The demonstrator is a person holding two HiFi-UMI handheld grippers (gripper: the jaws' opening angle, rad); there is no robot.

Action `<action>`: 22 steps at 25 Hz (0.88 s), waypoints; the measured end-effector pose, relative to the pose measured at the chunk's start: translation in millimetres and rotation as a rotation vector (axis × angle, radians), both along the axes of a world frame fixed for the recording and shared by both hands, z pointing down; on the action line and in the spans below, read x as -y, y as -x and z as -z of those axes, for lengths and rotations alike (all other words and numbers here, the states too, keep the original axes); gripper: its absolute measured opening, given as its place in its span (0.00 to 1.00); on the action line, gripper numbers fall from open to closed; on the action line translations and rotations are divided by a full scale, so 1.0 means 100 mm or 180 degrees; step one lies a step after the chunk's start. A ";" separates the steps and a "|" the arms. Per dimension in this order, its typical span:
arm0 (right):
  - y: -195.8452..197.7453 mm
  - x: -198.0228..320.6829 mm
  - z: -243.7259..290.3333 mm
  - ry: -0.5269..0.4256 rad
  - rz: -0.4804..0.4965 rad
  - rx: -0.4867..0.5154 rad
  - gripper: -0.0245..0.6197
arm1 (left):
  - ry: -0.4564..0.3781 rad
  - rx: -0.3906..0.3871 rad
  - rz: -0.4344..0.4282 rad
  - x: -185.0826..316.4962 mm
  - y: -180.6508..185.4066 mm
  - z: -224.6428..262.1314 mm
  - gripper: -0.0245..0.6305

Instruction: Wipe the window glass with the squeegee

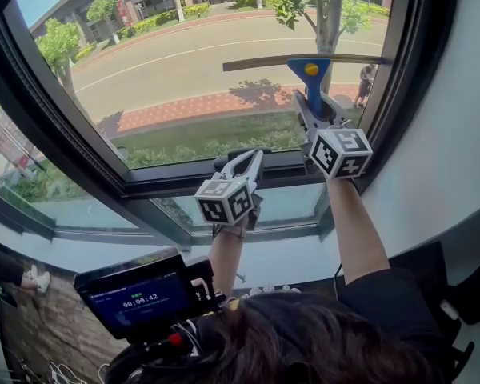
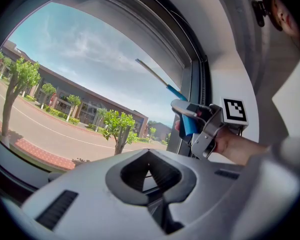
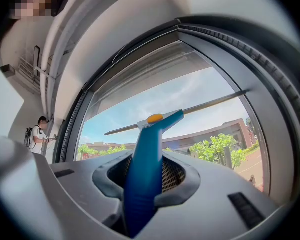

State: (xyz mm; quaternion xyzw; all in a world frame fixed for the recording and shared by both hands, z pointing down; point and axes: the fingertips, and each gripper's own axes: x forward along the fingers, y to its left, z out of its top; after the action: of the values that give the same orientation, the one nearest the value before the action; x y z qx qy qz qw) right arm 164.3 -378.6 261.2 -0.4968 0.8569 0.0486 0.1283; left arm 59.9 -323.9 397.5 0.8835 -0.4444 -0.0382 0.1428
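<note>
Screen (image 1: 140, 298): a small dark screen is seen at the lower left of the head view, close to the person's head.
Window glass (image 1: 192, 62): a large pane is set in a dark frame, with a street, trees and buildings seen through it; a narrower pane is fitted below the frame bar (image 1: 184, 178).
Left gripper (image 1: 252, 158): it is held low, in front of the frame bar, and is pointed up at the glass.
Left fingers: they are brought together, and nothing is held between them.
Squeegee (image 1: 310, 74): its blue handle is raised before the upper pane near the right side of the frame, and its long thin blade is laid level across the glass; contact with the glass cannot be confirmed.
Right gripper (image 1: 314, 112): it is held higher than the left gripper, directly under the blade.
Right fingers: they are closed on the blue handle, which is seen rising from between them.
Wall (image 1: 456, 134): a pale wall is seen right of the frame.
</note>
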 end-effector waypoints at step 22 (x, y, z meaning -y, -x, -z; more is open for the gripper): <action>0.04 -0.07 -0.72 0.0315 -0.0006 -0.0068 0.22 | 0.0078 -0.0016 0.0023 -0.03 0.04 -0.08 0.04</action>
State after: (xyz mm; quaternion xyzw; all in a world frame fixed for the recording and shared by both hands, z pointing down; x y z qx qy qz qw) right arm 160.8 -371.3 333.7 -0.5028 0.8591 0.0115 0.0943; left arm 56.1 -321.3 405.9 0.8800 -0.4477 -0.0354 0.1546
